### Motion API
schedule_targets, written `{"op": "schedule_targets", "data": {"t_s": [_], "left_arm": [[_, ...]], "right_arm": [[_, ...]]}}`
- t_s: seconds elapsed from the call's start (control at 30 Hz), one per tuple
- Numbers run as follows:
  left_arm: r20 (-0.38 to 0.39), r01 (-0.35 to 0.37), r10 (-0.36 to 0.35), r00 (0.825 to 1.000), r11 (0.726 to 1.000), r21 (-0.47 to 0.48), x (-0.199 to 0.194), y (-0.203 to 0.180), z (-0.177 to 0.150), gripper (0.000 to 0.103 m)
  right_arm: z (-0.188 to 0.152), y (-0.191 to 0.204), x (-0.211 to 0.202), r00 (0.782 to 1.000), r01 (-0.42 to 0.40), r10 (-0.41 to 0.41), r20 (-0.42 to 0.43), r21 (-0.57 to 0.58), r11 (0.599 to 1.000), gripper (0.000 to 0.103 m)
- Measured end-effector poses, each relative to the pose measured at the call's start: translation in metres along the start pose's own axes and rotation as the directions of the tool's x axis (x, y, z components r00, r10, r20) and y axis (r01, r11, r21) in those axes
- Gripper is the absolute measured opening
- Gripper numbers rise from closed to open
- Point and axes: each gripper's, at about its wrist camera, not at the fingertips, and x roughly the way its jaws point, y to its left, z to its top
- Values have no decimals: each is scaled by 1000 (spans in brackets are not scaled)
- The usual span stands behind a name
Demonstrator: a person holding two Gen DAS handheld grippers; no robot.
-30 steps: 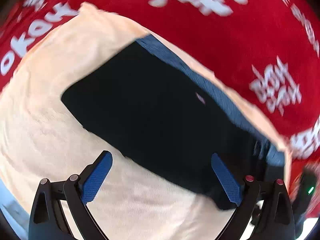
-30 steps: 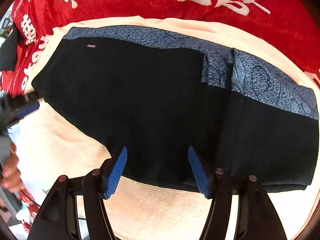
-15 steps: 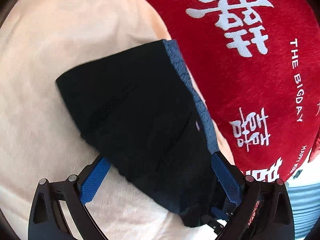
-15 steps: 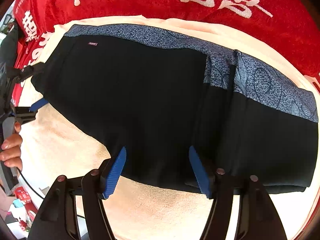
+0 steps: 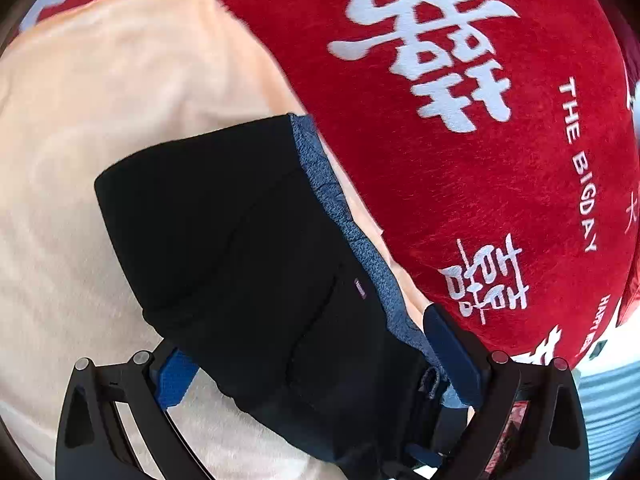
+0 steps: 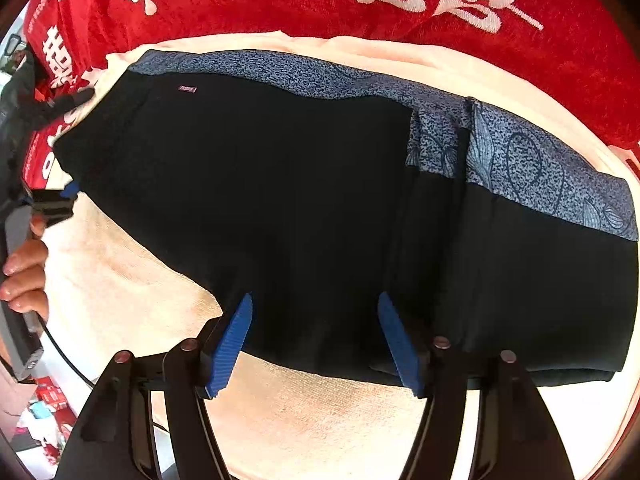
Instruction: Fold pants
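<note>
Red blanket (image 5: 460, 184) w/ white characters covers the surface, 1 of it; on top 1 peach towel (image 5: 100, 120), and on that my 1 pair of pants (image 6: 304, 208), black w/ a blue patterned waistband (image 6: 520, 160). Pants lie flat, already doubled once by the look of the overlap at the right end, long axis running L-R across the right cam, waistband on the far edge, hem edge nearest me. 2 grippers. Right gripper (image 6: 316, 340) sits at the near edge approx mid-length, fingers spread, straddling the hem w/o pinching anything I can see. Left gripper (image 5: 316, 364) is at the left end of the pants, looking down their length; fingers spread wide either side of that end, cloth between them, not closed on it as far as I can tell. In the right cam I see it at far left, hand (image 6: 24, 276) on the handle. Key relation: the left end lies right inside my left gripper, so left is nearer; I judge the next fold carries that end along the long axis toward the right end.
</note>
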Motion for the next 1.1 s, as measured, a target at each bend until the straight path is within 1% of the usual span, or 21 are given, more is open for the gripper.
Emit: {"op": "schedule_targets", "data": {"t_s": [0.1, 0.17, 0.2, 0.23, 0.27, 0.3, 0.33, 0.37, 0.4, 0.47, 0.5, 0.57, 0.6, 0.67, 0.7, 0.77, 0.8, 0.83, 0.9, 1.03, 1.1], "left_arm": [[-46, -95, 94, 995, 995, -21, 20, 8, 2, 101], [-29, -126, 126, 992, 992, -23, 21, 3, 3, 101], [-36, -164, 164, 986, 986, -10, 23, -1, 3, 99], [-39, -215, 215, 976, 977, 11, 25, -6, 3, 92], [-33, -276, 277, 960, 961, 32, 26, -11, 2, 87], [-31, -309, 311, 950, 950, 47, 26, -12, 2, 70], [-16, -376, 379, 925, 923, 77, 25, -16, 1, 49], [-7, -398, 400, 916, 912, 96, 24, -16, 1, 45], [-3, -393, 396, 918, 912, 112, 22, -18, 0, 41], [20, -416, 419, 908, 893, 170, 19, -25, -1, 35], [50, -445, 447, 893, 863, 237, 20, -33, -6, 34], [148, -513, 499, 854, 760, 398, 21, -56, -24, 33], [185, -527, 501, 845, 722, 449, 19, -64, -32, 33], [239, -541, 496, 835, 662, 518, 16, -78, -47, 33], [256, -547, 493, 831, 643, 537, 17, -82, -52, 33], [304, -562, 486, 820, 578, 592, 18, -93, -65, 33], [315, -566, 484, 816, 561, 605, 19, -96, -68, 33], [334, -573, 482, 810, 531, 624, 20, -99, -73, 33], [350, -575, 473, 808, 508, 641, 17, -100, -77, 33], [366, -577, 463, 807, 489, 654, 16, -107, -81, 33], [376, -579, 459, 805, 475, 662, 15, -108, -84, 33]], "right_arm": [[0, 1, 1, 1000, 2, -2, 0, -2, 1000, 69], [0, 0, 0, 1000, -1, 1, -2, 1, 1000, 69], [1, 0, 0, 1000, -4, 4, -4, 3, 1000, 69], [2, 0, -2, 1000, -8, 8, -7, 7, 1000, 69], [3, -1, -3, 1000, -12, 12, -9, 12, 1000, 69], [5, -1, -6, 1000, -19, 19, -14, 20, 1000, 69], [6, -1, -8, 1000, -24, 25, -14, 25, 999, 69], [8, -1, -13, 999, -35, 35, -10, 33, 999, 69], [10, -2, -19, 999, -47, 48, -4, 41, 998, 69], [16, -4, -30, 997, -77, 77, 5, 54, 996, 69], [20, -6, -36, 996, -87, 87, 9, 62, 994, 69], [30, -9, -46, 993, -120, 119, 15, 86, 989, 69], [38, -12, -52, 989, -148, 147, 18, 103, 984, 69], [53, -13, -61, 980, -198, 197, 20, 128, 972, 69], [63, -11, -64, 973, -231, 231, 16, 135, 963, 69], [86, -4, -68, 958, -286, 287, 6, 129, 950, 69], [99, 3, -70, 950, -310, 312, -3, 112, 944, 70], [114, 13, -70, 942, -331, 334, -21, 90, 939, 70], [141, 35, -67, 930, -358, 361, -66, 51, 932, 75], [185, 95, -61, 899, -418, 404, -170, -52, 907, 80], [199, 128, -55, 899, -408, 380, -217, -102, 907, 80]]}}
